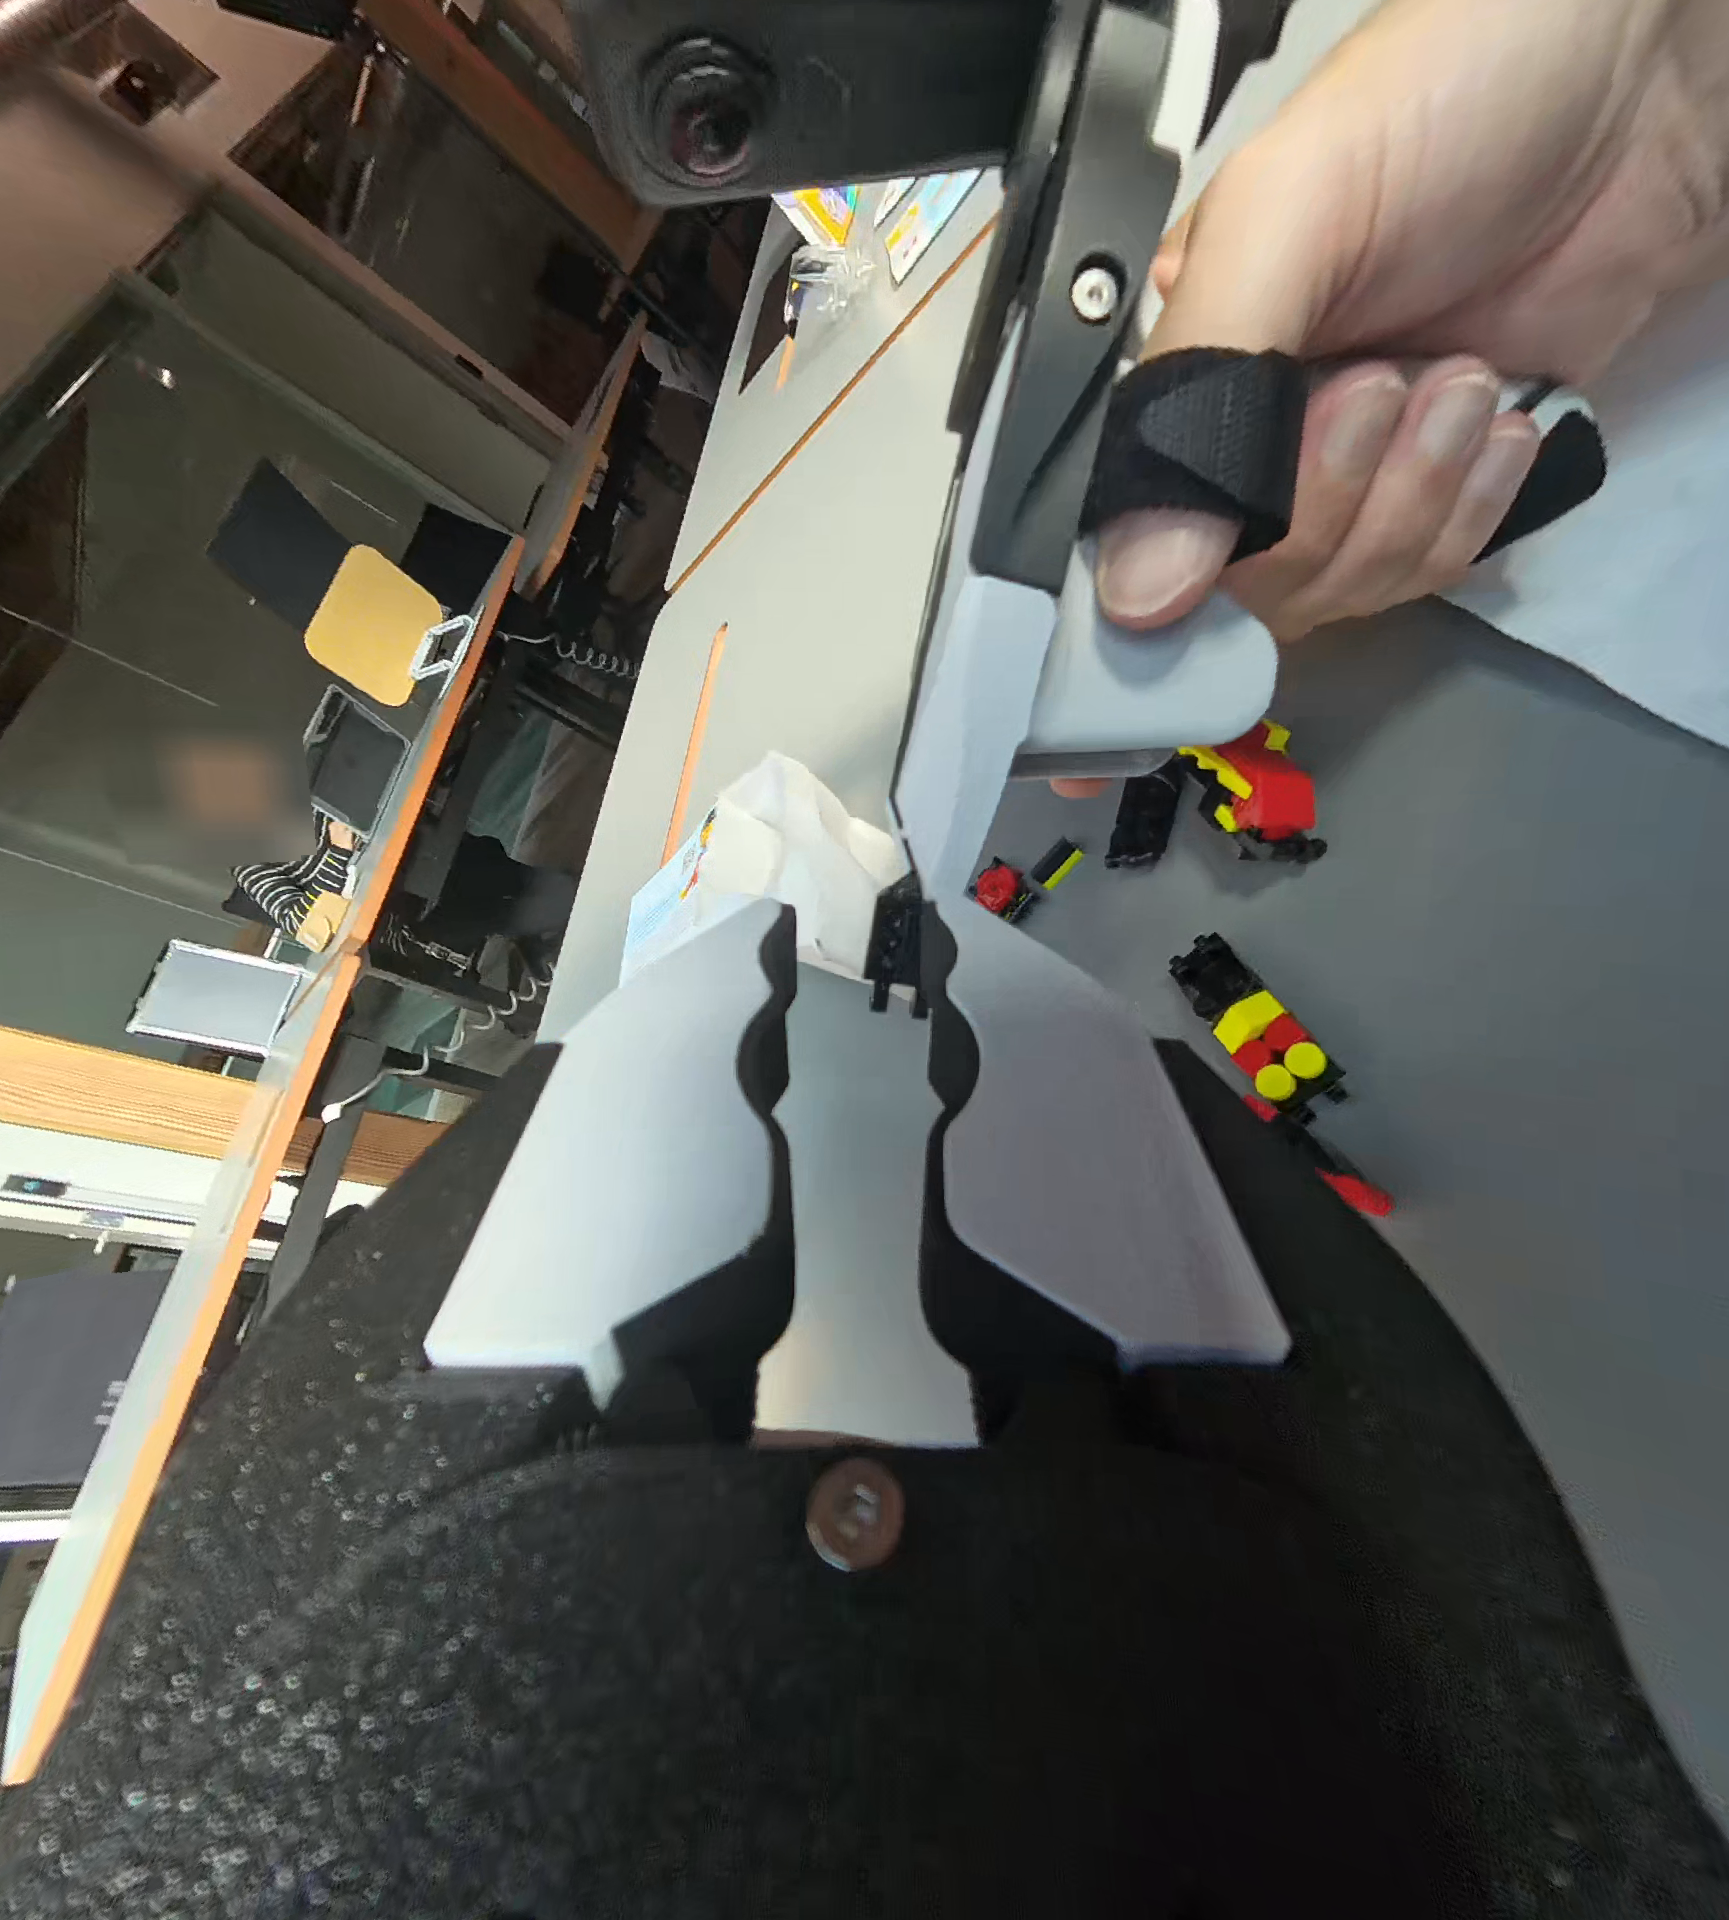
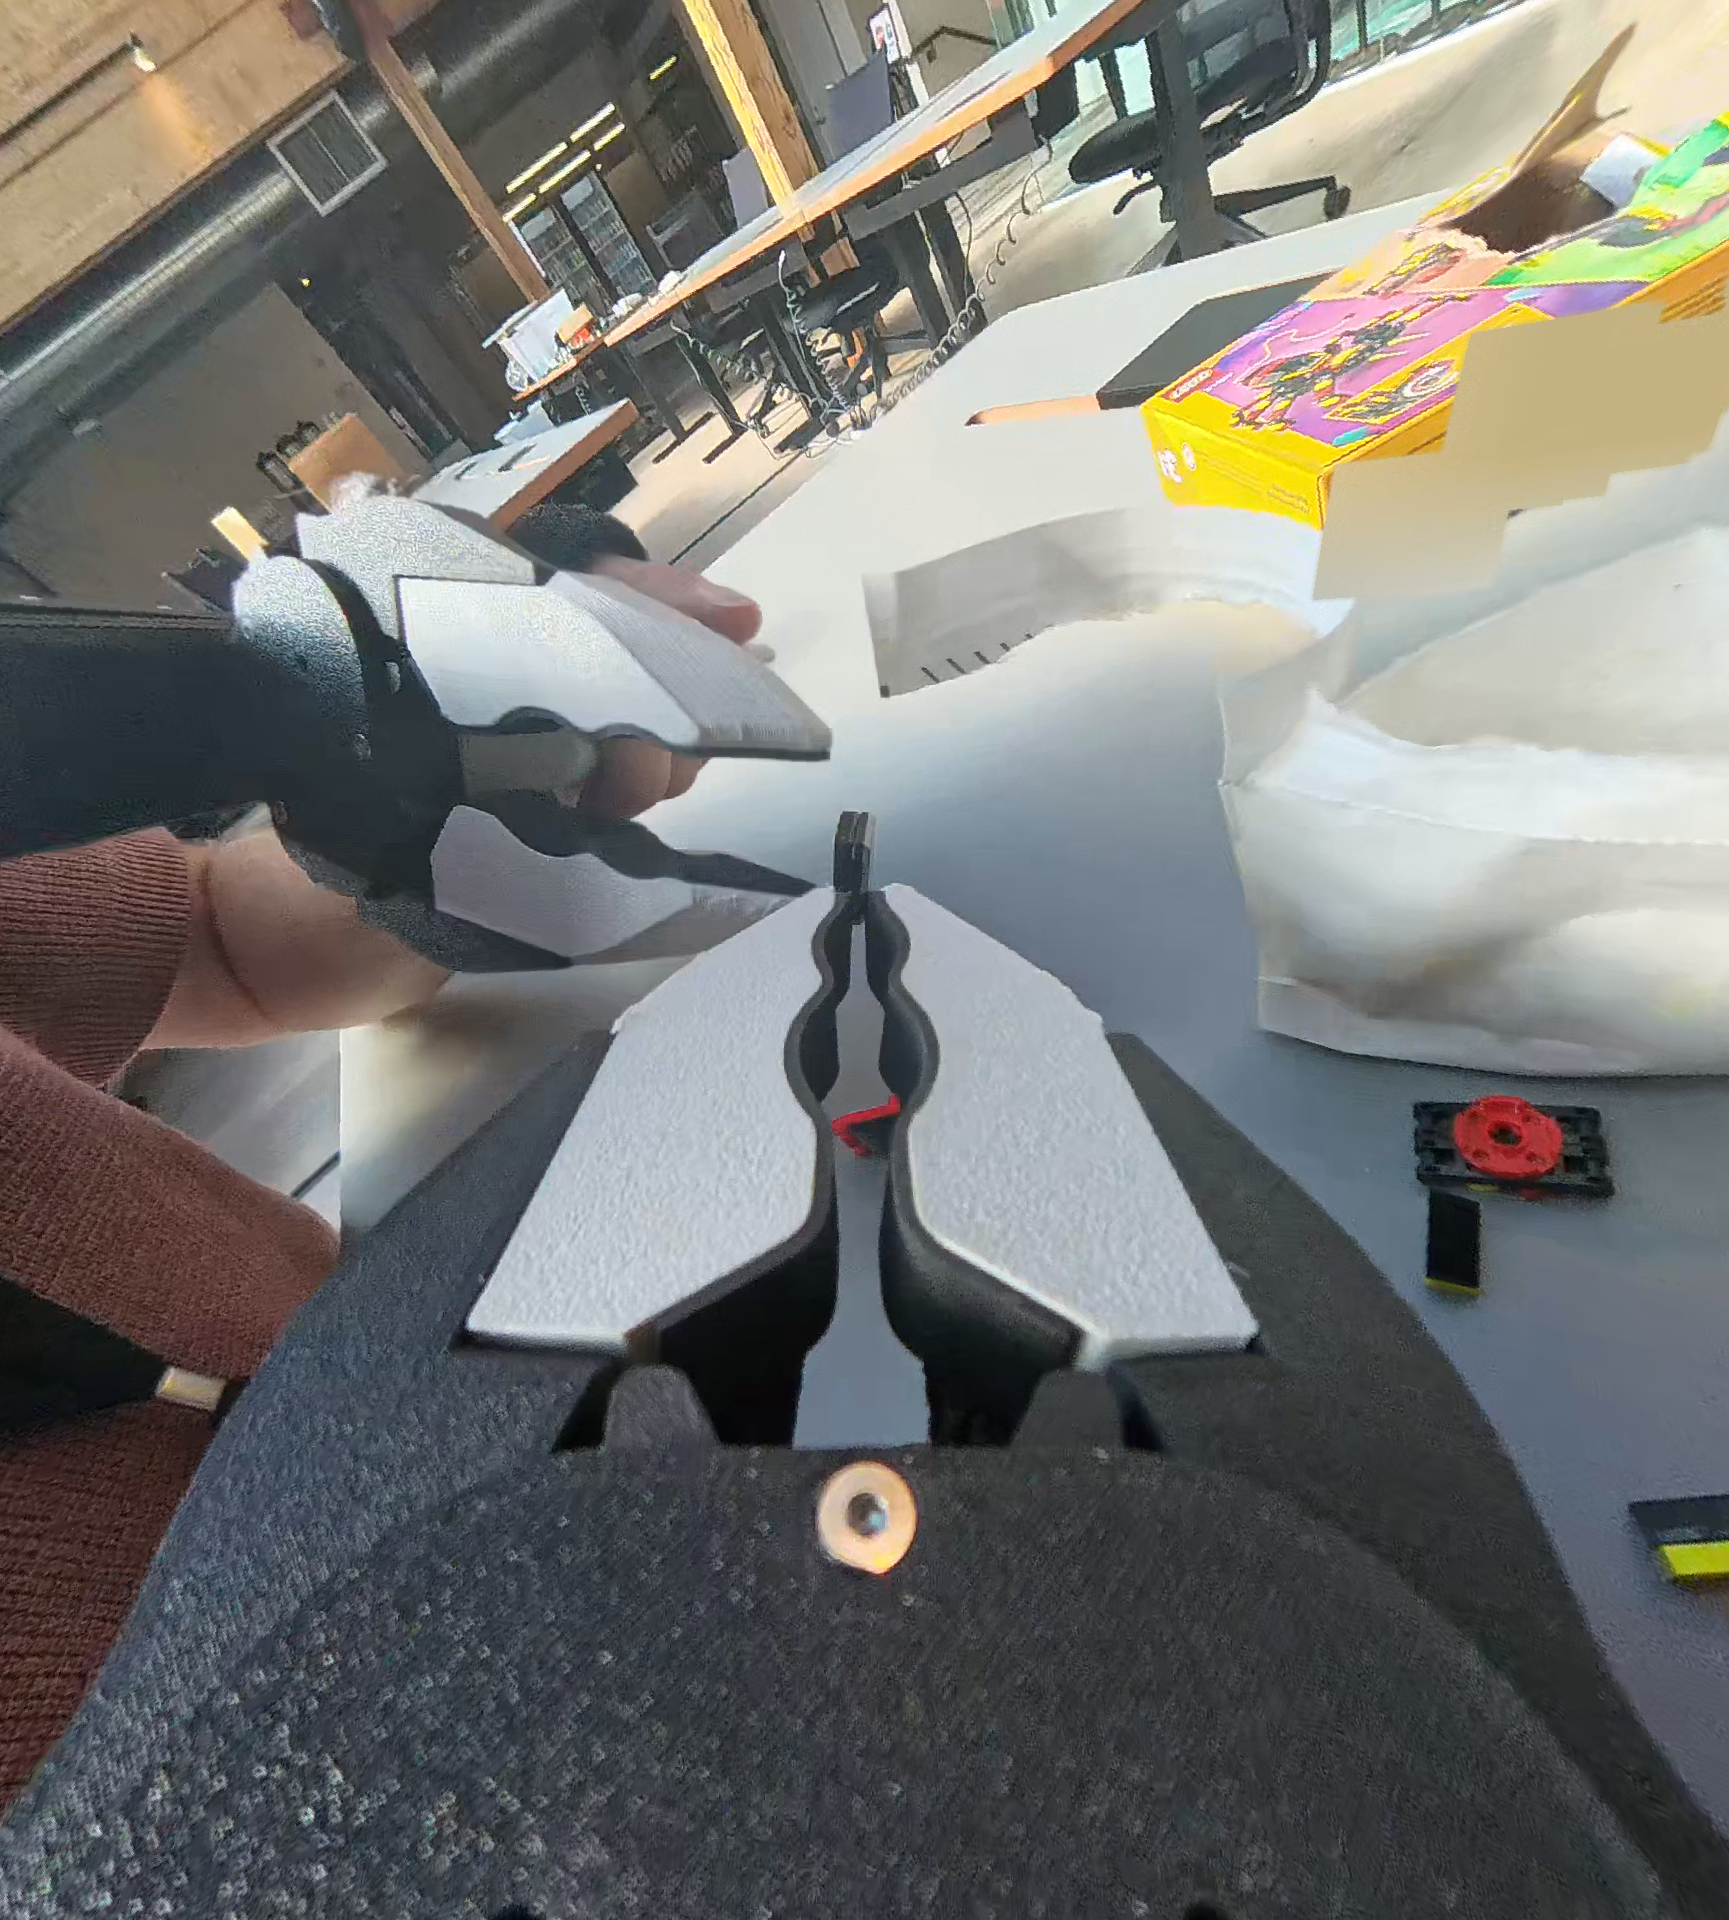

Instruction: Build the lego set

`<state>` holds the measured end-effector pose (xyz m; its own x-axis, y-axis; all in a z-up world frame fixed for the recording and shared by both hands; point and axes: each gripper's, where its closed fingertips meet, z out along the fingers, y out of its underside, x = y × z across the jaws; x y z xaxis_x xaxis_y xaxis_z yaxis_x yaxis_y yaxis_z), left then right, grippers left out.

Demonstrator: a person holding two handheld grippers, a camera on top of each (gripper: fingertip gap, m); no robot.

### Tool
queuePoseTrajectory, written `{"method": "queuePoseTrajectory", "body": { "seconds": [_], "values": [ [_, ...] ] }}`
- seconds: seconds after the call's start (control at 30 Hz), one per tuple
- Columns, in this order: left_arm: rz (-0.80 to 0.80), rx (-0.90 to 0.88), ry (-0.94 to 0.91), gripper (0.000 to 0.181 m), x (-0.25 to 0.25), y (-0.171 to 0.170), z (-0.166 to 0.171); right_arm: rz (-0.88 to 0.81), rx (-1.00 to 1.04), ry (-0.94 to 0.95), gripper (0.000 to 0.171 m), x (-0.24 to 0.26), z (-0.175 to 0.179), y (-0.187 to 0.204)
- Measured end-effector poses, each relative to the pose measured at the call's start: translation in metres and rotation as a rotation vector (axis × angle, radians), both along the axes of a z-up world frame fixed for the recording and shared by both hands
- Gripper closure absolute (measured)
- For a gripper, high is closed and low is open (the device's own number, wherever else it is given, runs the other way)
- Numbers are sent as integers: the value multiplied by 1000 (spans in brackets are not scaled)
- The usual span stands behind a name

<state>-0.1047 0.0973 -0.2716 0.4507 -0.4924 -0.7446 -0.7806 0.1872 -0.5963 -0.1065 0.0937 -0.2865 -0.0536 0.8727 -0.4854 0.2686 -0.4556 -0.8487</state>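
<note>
The right gripper point(image 2: 855, 902) is held level above the grey worktop point(image 2: 1099, 831), its fingers closed on a small black lego piece point(image 2: 854, 847) that stands upright at the tips. The left gripper point(image 2: 818, 821) is brought in from the left of it, tilted on its side with its fingers spread wide apart and nothing between them; its lower fingertip lies just beside the black piece, though contact cannot be made out.

In the left wrist view the same left gripper point(image 1: 860, 935) is seen open, with the black piece point(image 1: 896, 951) beyond its right fingertip, and the person's right hand point(image 1: 1411, 343) is shown wrapped round the right gripper's handle. Only there are two red, yellow and black lego assemblies point(image 1: 1255, 795) point(image 1: 1260, 1034) seen, right of the gripper.

Only the right wrist view shows a white bag point(image 2: 1525, 831), the lego box point(image 2: 1411, 353), and a red round piece on a black plate point(image 2: 1509, 1138). A red part point(image 2: 865, 1122) below the fingers is mostly hidden.
</note>
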Motion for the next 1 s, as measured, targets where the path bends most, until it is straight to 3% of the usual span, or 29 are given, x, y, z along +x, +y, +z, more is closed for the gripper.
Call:
{"method": "queuePoseTrajectory", "body": {
  "seconds": [0.13,0.3,0.6,0.7,0.87,0.93,1.0],
  "values": [
    [-18,-13,100,166,6,0,-11,-10,3,-56,169,2,-3,2],
    [1,-12,158,156,1,1,-14,7,-42,-69,169,5,-1,1],
    [2,-13,156,165,1,2,-17,18,-23,-108,169,1,-4,-3],
    [-37,-8,13,165,5,0,-9,29,-45,-55,169,4,4,-5],
    [-212,-183,-566,166,13,-12,17,120,-265,203,171,11,35,-14],
    [-213,-189,-620,165,9,-13,19,13,-263,214,171,17,30,10],
    [-134,-175,-494,165,5,-7,6,73,-289,199,171,20,29,0]
  ]
}}
